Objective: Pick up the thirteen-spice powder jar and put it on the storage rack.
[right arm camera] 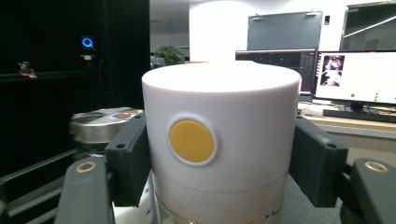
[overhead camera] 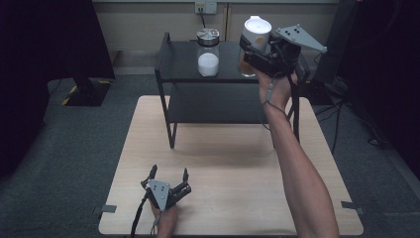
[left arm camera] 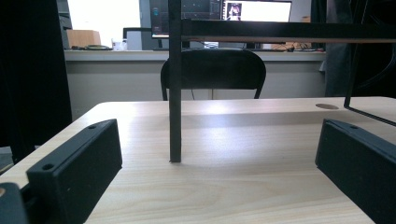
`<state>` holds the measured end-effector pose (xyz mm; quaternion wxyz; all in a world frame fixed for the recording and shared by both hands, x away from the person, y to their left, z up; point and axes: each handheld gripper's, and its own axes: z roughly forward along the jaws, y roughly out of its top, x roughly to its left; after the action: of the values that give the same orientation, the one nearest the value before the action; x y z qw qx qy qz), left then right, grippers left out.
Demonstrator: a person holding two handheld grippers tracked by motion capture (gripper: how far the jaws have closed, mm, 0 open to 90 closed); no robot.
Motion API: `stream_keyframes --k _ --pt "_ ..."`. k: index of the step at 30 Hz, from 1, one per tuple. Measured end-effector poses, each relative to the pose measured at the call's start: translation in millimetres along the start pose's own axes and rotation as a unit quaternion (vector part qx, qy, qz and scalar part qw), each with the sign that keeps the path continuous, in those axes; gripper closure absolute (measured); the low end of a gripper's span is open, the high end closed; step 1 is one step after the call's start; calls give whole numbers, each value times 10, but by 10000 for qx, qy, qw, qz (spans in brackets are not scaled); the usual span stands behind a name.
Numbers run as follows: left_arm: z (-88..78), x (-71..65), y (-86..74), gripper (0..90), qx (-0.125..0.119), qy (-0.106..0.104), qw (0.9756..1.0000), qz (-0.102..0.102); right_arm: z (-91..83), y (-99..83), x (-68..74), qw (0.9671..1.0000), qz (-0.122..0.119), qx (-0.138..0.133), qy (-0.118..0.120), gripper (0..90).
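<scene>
Right gripper [overhead camera: 253, 48]: clamped on the white-lidded jar [overhead camera: 255, 45], jaws pressed against opposite sides of the jar just below the top of its white lid [right arm camera: 221, 135]. Upright, long axis vertical, or nearly so. Round yellow button [right arm camera: 191, 141] on the lid's side, facing the gripper's camera, squarely between the jaws. Amber contents just visible beneath the lid from the high view. Jar held over the right end of the black shelf [overhead camera: 181, 64], at the level of its top board; whether the base rests on the board or hangs just above it, impossible to tell. Judged from that alone: either about to be set down or just being lifted off, with the right hand plainly the one in charge of it.

Just to the left of the held jar, on the same top board near its front edge: a second jar [overhead camera: 208, 52], glass, metal lid, white powder inside, standing upright and apart from the white-lidded one. Close enough to count as the thing to avoid knocking in any sideways move.

Left gripper [overhead camera: 167, 186]: far off, low at the near edge of the table [overhead camera: 228, 163], left of centre. Jaws spread wide, nothing between them, nothing touched. Ahead of it, in its own view, the shelf's front-left leg [left arm camera: 175, 88] planted on the tabletop, well short of the jaws.
</scene>
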<state>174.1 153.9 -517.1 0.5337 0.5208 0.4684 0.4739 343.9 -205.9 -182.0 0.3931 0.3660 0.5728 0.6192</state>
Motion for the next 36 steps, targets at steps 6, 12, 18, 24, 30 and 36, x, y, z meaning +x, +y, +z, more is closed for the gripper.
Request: stream_keyframes --k 6,12,18,24,30,36 --pt "0 0 0 0 0 1 10000 0 130 -46 -5 9999 -4 11 -108 298" --pt "0 -1 -1 0 -3 2 10000 -4 229 -73 -28 9998 43 126 -161 298" --pt "0 -1 0 0 0 4 10000 0 263 -66 -2 9997 -62 185 -156 299" --pt "0 -2 0 0 0 5 10000 0 277 -76 -6 9997 -39 175 -166 298" --pt "0 -3 -1 0 -2 7 10000 -1 283 -74 7 9996 16 192 -205 284" --pt "0 -3 0 0 -1 6 10000 0 262 -151 62 9996 35 -4 -283 45"
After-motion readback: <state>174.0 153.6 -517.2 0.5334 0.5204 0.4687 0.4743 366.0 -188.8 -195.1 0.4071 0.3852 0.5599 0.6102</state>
